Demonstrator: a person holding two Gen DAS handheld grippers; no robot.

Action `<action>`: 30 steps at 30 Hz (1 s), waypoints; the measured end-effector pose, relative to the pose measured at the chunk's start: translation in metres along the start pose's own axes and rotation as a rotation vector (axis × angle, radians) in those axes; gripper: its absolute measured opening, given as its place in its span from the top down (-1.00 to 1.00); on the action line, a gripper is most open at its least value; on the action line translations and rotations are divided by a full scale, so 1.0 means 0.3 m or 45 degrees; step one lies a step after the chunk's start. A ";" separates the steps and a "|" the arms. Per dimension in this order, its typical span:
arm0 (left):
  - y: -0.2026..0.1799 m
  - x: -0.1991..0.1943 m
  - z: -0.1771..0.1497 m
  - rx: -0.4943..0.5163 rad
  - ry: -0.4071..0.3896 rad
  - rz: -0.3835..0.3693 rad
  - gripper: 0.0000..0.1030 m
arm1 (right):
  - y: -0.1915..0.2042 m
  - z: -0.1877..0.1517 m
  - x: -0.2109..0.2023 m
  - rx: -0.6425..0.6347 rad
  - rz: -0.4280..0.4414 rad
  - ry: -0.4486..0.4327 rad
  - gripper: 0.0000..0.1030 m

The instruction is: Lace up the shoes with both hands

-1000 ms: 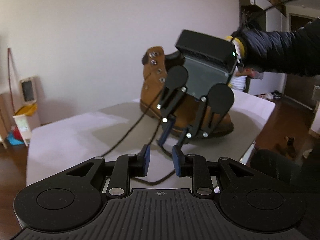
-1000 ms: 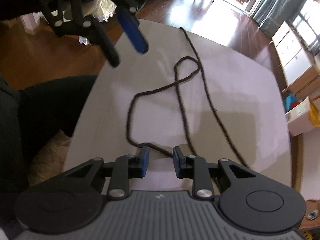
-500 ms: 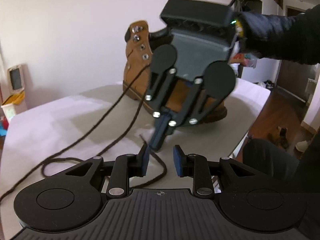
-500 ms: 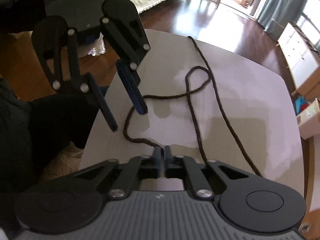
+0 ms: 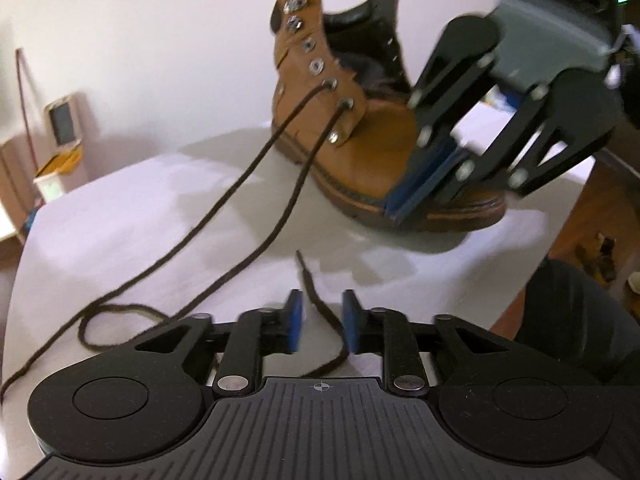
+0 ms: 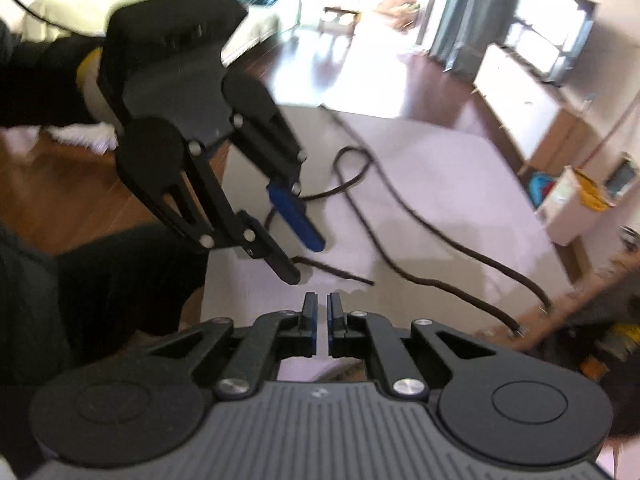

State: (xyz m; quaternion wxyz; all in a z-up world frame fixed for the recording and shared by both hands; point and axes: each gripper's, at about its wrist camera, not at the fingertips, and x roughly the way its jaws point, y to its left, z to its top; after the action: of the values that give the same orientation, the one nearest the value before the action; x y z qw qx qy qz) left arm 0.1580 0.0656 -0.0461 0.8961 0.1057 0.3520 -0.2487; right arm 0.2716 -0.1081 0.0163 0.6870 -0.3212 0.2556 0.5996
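A tan leather boot (image 5: 360, 148) stands upright on the white table (image 5: 140, 220). A dark brown lace (image 5: 240, 216) runs from its lower eyelets across the table. The lace's free end (image 5: 316, 292) lies between the fingers of my left gripper (image 5: 320, 320), which is open. My right gripper (image 6: 319, 316) is shut with nothing between its pads; in the left wrist view it (image 5: 396, 206) hovers in front of the boot's toe. In the right wrist view the left gripper (image 6: 300, 256) hangs just above the lace tip (image 6: 340, 274).
The table edge (image 6: 208, 264) drops to a dark wood floor on the near side, where a person's dark-clothed leg (image 5: 580, 320) sits. A small bin (image 5: 52, 160) stands by the wall. A low cabinet (image 6: 532, 112) lines the far side.
My right gripper has lifted up and away from the table toward the boot's toe, staying shut and empty. The lace end now lies between my open left fingers.
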 end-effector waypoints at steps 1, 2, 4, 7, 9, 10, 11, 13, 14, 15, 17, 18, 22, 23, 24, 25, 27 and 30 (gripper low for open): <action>0.000 0.000 0.004 0.004 0.008 -0.001 0.91 | 0.004 -0.009 -0.017 0.027 -0.026 -0.026 0.74; -0.004 -0.002 0.009 0.018 0.017 0.003 0.92 | 0.009 -0.017 -0.034 0.053 -0.048 -0.052 0.71; -0.007 -0.017 0.014 0.029 -0.004 0.008 0.94 | 0.018 -0.037 -0.067 0.118 -0.087 -0.104 0.68; -0.008 -0.082 0.027 0.061 -0.096 -0.052 0.94 | 0.024 -0.081 -0.115 0.240 -0.097 -0.183 0.61; -0.007 -0.119 0.037 0.083 -0.142 -0.091 0.94 | 0.025 -0.123 -0.148 0.316 -0.090 -0.253 0.51; -0.006 -0.141 0.043 0.104 -0.168 -0.121 0.94 | 0.024 -0.137 -0.161 0.337 -0.087 -0.275 0.47; -0.006 -0.175 0.051 0.145 -0.213 -0.178 0.93 | 0.027 -0.154 -0.174 0.339 -0.086 -0.291 0.47; -0.010 -0.215 0.065 0.205 -0.256 -0.248 0.93 | 0.033 -0.168 -0.188 0.300 -0.083 -0.306 0.47; -0.013 -0.238 0.078 0.255 -0.270 -0.290 0.93 | 0.035 -0.173 -0.193 0.282 -0.077 -0.308 0.47; -0.014 -0.248 0.083 0.281 -0.276 -0.309 0.93 | 0.046 -0.172 -0.197 0.246 -0.080 -0.315 0.47; -0.022 -0.270 0.095 0.339 -0.282 -0.346 0.93 | 0.074 -0.162 -0.200 0.162 -0.082 -0.322 0.47; -0.027 -0.278 0.102 0.368 -0.283 -0.362 0.93 | 0.083 -0.157 -0.200 0.132 -0.084 -0.325 0.46; -0.037 -0.255 0.121 0.417 -0.270 -0.382 0.93 | 0.124 -0.134 -0.174 0.032 -0.088 -0.299 0.53; -0.044 -0.244 0.118 0.421 -0.268 -0.385 0.93 | 0.129 -0.132 -0.167 0.018 -0.097 -0.291 0.54; -0.053 -0.238 0.117 0.424 -0.267 -0.387 0.93 | 0.129 -0.132 -0.159 0.020 -0.098 -0.287 0.54; -0.063 -0.238 0.119 0.424 -0.265 -0.388 0.93 | 0.127 -0.133 -0.151 0.026 -0.096 -0.283 0.58; -0.075 -0.225 0.119 0.421 -0.253 -0.389 0.93 | 0.125 -0.139 -0.135 0.037 -0.091 -0.283 0.84; -0.072 -0.216 0.105 0.410 -0.232 -0.384 0.93 | 0.124 -0.144 -0.129 0.050 -0.085 -0.290 0.93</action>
State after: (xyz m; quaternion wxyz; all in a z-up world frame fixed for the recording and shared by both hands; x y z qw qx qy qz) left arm 0.1242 0.0597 0.0208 0.8486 0.1704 0.2372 -0.4412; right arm 0.2305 -0.1633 0.0111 0.7373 -0.2460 0.1767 0.6039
